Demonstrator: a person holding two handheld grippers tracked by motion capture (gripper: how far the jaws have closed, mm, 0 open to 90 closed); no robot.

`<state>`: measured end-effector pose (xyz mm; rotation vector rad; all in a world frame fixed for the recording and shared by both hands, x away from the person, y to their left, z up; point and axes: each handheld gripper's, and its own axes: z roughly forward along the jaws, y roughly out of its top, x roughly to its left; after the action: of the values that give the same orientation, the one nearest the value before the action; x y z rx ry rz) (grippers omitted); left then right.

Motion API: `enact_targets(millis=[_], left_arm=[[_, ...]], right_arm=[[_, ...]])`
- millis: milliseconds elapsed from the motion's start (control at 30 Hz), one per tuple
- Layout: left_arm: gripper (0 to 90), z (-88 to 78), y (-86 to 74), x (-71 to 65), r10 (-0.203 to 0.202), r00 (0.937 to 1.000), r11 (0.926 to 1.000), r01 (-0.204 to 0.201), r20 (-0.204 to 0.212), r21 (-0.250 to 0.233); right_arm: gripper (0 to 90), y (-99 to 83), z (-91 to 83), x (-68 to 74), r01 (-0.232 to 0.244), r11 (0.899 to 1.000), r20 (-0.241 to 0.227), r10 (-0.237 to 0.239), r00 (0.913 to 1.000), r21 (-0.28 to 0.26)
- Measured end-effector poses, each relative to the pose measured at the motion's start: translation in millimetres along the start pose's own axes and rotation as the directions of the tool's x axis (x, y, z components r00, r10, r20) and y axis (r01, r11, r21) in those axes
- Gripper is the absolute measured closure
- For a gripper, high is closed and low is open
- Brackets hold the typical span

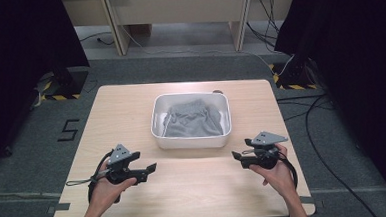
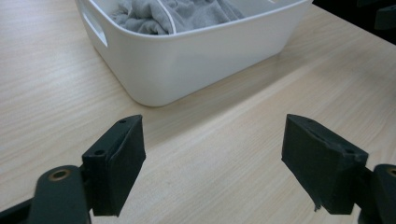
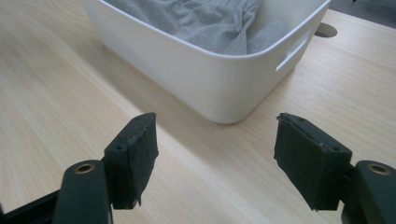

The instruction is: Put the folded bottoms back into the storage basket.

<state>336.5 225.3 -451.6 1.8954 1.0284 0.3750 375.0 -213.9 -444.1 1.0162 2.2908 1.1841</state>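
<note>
Both grippers idle and empty at the near table edge — grey garment sits in the white bin ahead.

Left gripper [image 1: 153, 167] and right gripper [image 1: 236, 156] are each held low over the wooden table [image 1: 195, 188], jaws spread wide with nothing between them, pointing inward toward each other. Grey garment [image 1: 192, 119] lies crumpled inside the white plastic bin [image 1: 190, 139], at table centre, just beyond both grippers. Likely next step is a reach into the bin: best to come over the near rim from above, jaws kept wide, and pinch a raised fold rather than flat cloth — one gripper per side. Obstruction: the bin's walls block a level approach, and a snagged rim could drag the bin. Round cable hole [image 3: 325, 30] in the tabletop sits behind the bin, floor cables [image 1: 317, 127] well clear.
</note>
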Motion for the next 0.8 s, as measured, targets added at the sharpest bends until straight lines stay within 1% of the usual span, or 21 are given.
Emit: enact_targets(millis=[67,133,233,367,500,567,633,667,800], left_arm=[[20.7,1.1,-4.8,0.2,0.006,1.0,1.0,-0.006,-0.003,0.004],[19.6,2.5,-10.5,0.8,-0.002,1.0,1.0,0.002,-0.008,0.008],[18.8,3.9,-16.9,1.5,-0.003,1.0,0.9999,0.003,-0.009,0.014],[18.7,4.6,-25.1,1.0,-0.005,0.9998,0.9999,0.006,-0.017,0.015],[18.6,6.5,-33.7,-1.0,0.007,0.9997,0.9995,-0.007,-0.023,0.031],[18.6,7.6,-37.8,-1.8,0.002,0.9998,0.9995,-0.001,-0.021,0.031],[18.6,9.2,-41.8,-2.6,-0.001,0.9999,0.9994,0.002,-0.016,0.034],[18.6,10.1,-43.7,-3.1,0.002,0.9999,0.9993,-0.002,-0.013,0.038],[18.6,13.9,-49.6,-4.9,0.004,0.9999,0.9986,-0.003,-0.013,0.052]], right_arm=[[27.6,-4.3,1.0,0.4,0.002,1.0,0.005,-0.002,1.0,0.0],[26.2,-8.1,2.0,1.1,-0.006,1.0,0.006,0.006,1.0,-0.005],[24.6,-15.1,2.8,3.8,-0.014,1.0,0.004,0.014,0.9999,-0.003],[24.5,-22.9,2.7,8.5,-0.013,1.0,0.008,0.013,0.9999,-0.005],[24.1,-32.6,5.1,15.3,-0.002,1.0,0.01,0.002,0.9999,0.014],[24.0,-36.3,6.5,17.6,0.005,1.0,0.008,-0.005,1.0,0.021],[24.0,-39.8,7.6,20.0,0.001,1.0,0.009,-0.001,1.0,0.021],[24.0,-41.2,8.3,20.9,0.008,1.0,0.01,-0.008,0.9999,0.022],[24.0,-45.8,8.8,23.9,0.002,1.0,0.003,-0.002,1.0,0.025]])
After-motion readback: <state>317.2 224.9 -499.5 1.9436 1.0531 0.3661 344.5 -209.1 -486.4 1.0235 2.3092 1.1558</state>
